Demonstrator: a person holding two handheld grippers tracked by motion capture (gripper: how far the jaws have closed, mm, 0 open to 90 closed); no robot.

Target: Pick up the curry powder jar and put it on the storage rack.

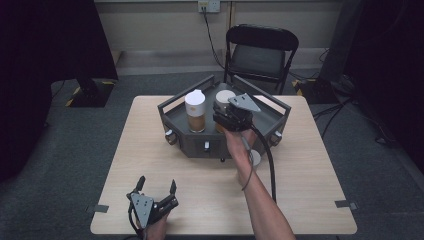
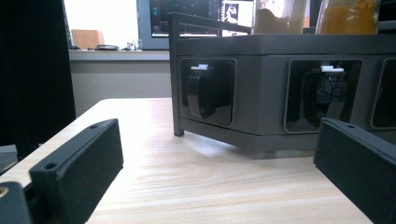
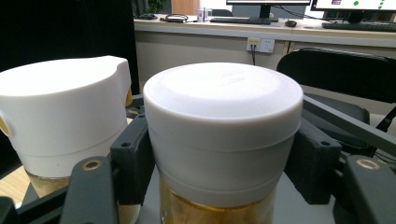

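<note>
right gripper (image 1: 226, 116) pinching the white lid (image 3: 223, 93) of the round-capped jar (image 3: 219, 205) in the grey tray (image 1: 172, 117), spouted jar (image 1: 195, 111) just beside it, left gripper (image 1: 156, 186) spread wide, resting on the table (image 1: 310, 200)

hidden: jar (image 1: 223, 102) body behind right tongs (image 1: 231, 120) | cut off: second jar (image 3: 60, 112) left edge

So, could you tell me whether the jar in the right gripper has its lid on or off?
On. The white lid caps the jar, and the right gripper has its jaws closed on the lid's sides.
</note>
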